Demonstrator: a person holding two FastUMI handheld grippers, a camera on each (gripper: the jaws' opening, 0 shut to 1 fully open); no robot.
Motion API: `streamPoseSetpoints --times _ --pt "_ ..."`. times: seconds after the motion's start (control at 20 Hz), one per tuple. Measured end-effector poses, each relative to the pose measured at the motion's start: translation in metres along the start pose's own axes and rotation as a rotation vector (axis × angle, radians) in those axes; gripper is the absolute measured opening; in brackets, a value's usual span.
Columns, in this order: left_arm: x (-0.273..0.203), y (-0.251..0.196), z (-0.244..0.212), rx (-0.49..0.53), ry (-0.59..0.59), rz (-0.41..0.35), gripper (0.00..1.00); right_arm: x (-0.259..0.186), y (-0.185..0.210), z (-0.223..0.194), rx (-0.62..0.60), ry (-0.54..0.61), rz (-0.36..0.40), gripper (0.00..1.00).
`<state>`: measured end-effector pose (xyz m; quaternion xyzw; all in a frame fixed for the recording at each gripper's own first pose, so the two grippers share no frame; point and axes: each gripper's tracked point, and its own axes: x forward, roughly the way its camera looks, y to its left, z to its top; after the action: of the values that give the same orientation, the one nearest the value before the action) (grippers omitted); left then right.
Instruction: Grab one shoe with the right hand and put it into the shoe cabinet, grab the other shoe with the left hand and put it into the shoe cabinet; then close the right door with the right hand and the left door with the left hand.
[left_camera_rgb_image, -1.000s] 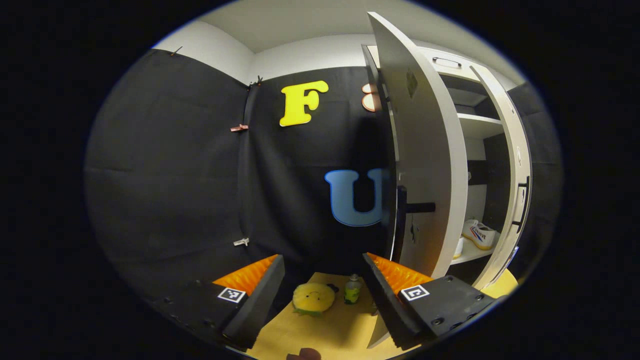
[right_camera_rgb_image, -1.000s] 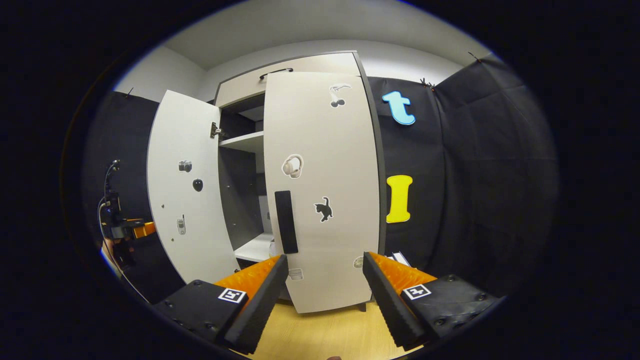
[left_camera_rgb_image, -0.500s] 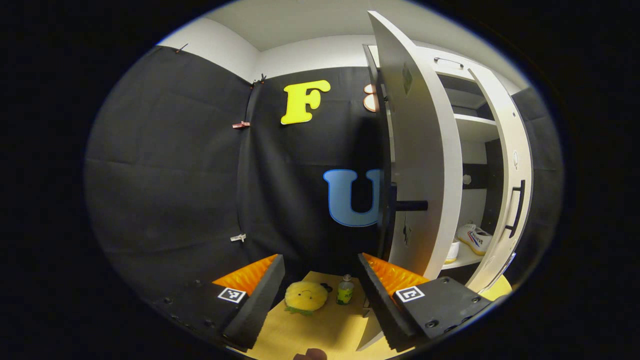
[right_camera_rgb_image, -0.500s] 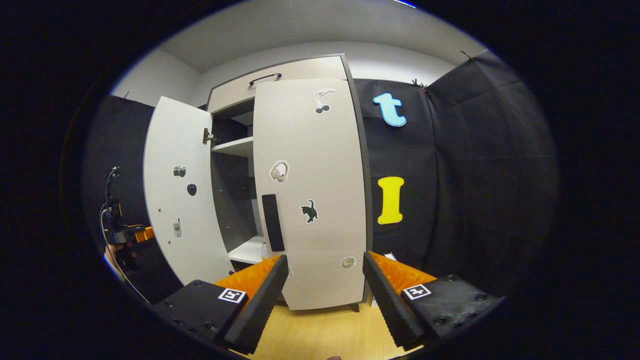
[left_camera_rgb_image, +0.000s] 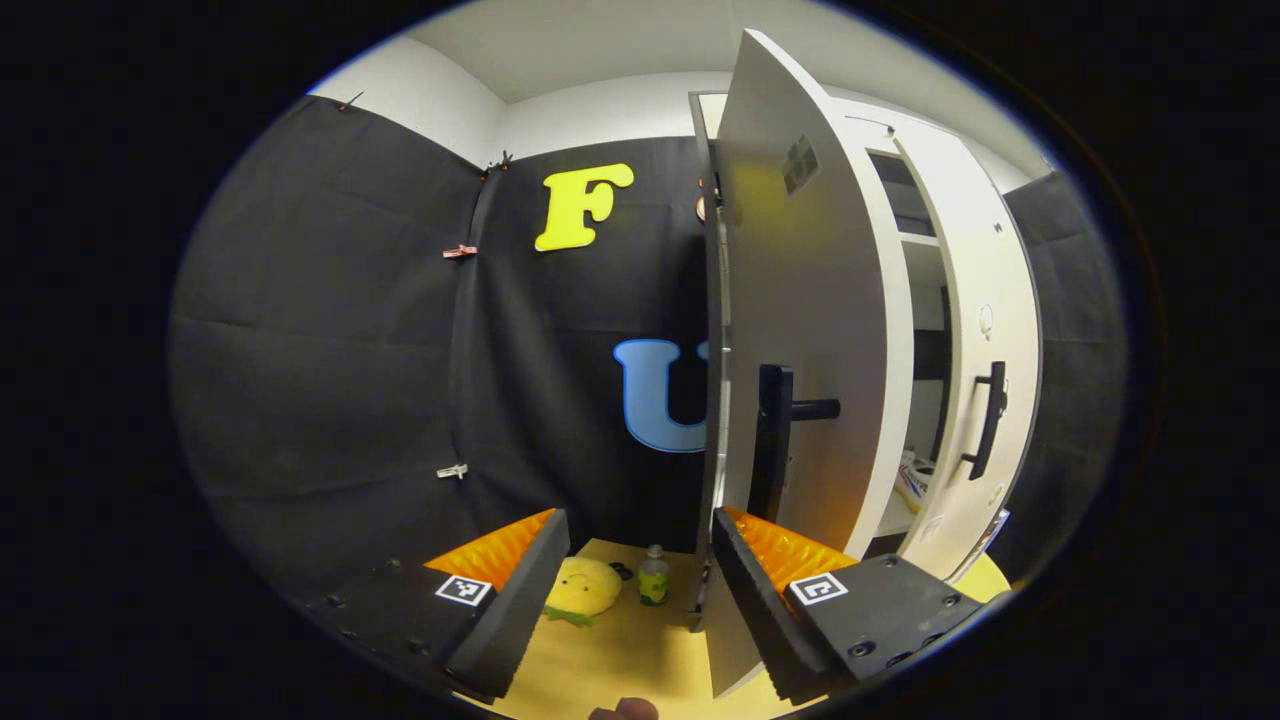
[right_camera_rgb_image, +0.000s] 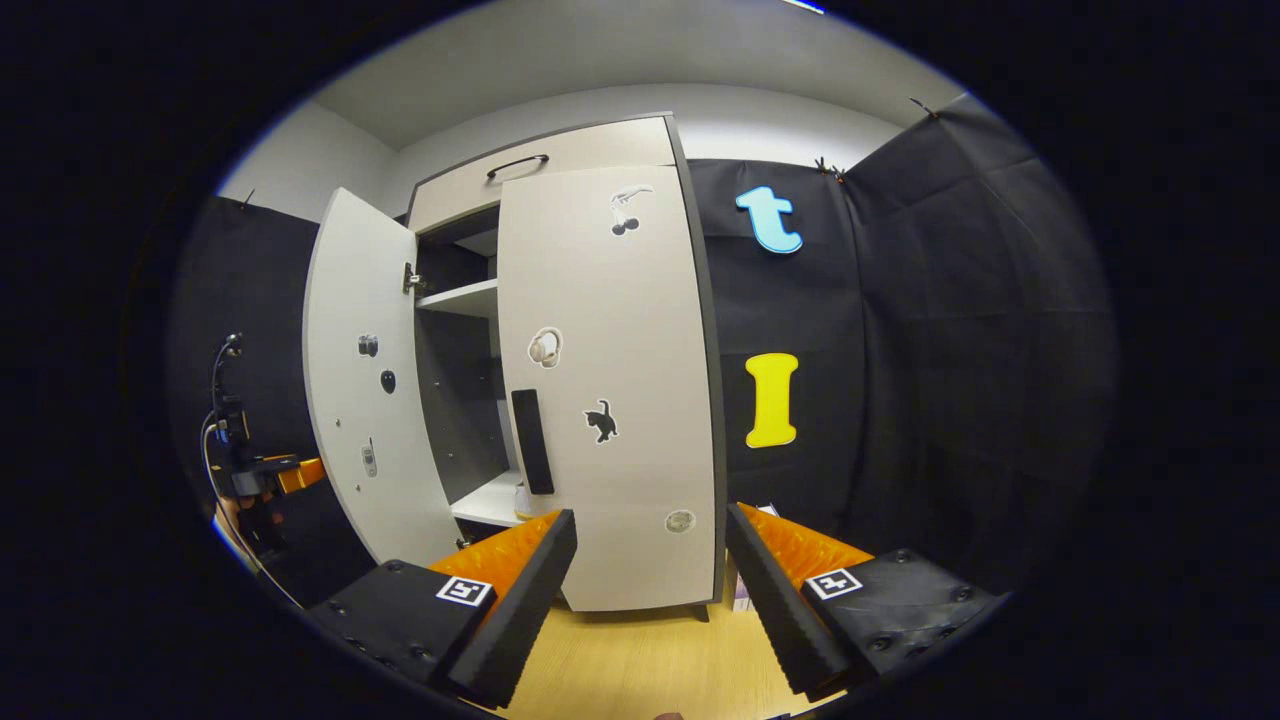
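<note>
The shoe cabinet (right_camera_rgb_image: 560, 165) stands ahead in the right gripper view. Its right door (right_camera_rgb_image: 620, 400) lies almost flush with the front, and its left door (right_camera_rgb_image: 365, 380) hangs wide open. My right gripper (right_camera_rgb_image: 650, 600) is open and holds nothing, a short way back from the right door. My left gripper (left_camera_rgb_image: 635, 600) is also open and holds nothing. It sits on the outer side of the left door (left_camera_rgb_image: 810, 300), close to the door's black handle (left_camera_rgb_image: 775, 440). Through the gap between the doors a white shoe (left_camera_rgb_image: 912, 480) shows on the lower shelf. The other gripper (right_camera_rgb_image: 265, 475) appears far left.
A yellow plush toy (left_camera_rgb_image: 582, 588) and a small bottle (left_camera_rgb_image: 653, 588) sit on the wooden floor (left_camera_rgb_image: 640, 650) by the cloth wall, left of the cabinet. The right door's black handle (right_camera_rgb_image: 530, 440) faces me.
The right door has swung further toward the cabinet and my right gripper has drawn back from it. The left gripper has shifted so the left door and its handle are nearer the middle.
</note>
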<state>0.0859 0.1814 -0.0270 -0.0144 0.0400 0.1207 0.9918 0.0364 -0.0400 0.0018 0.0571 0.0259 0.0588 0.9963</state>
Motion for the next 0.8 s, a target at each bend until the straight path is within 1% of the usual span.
streamPoseSetpoints --times 0.1,0.25,0.3,0.35,0.5,0.65,0.8 --pt "0.001 -0.027 -0.001 -0.005 0.002 -0.051 0.93 -0.004 -0.006 0.001 0.006 0.000 -0.004 0.98" --pt "0.003 -0.077 -0.003 -0.009 0.012 -0.152 0.94 -0.008 -0.011 0.002 0.009 0.001 -0.003 0.98" --pt "0.002 -0.093 -0.002 -0.014 0.012 -0.182 0.92 -0.009 -0.012 0.003 0.006 0.001 -0.003 0.98" --pt "0.001 -0.108 -0.002 -0.013 0.011 -0.205 0.95 -0.010 -0.013 0.004 0.002 0.001 -0.002 0.98" --pt "-0.005 -0.137 -0.001 0.000 0.003 -0.238 0.95 -0.012 -0.014 0.006 0.004 -0.002 0.007 0.98" --pt "-0.015 -0.152 0.001 -0.013 -0.001 -0.254 0.95 -0.012 -0.015 0.009 0.008 -0.007 0.010 0.98" --pt "-0.026 -0.163 0.003 -0.031 -0.001 -0.272 0.95 -0.013 -0.016 0.015 -0.013 -0.028 0.003 0.98"
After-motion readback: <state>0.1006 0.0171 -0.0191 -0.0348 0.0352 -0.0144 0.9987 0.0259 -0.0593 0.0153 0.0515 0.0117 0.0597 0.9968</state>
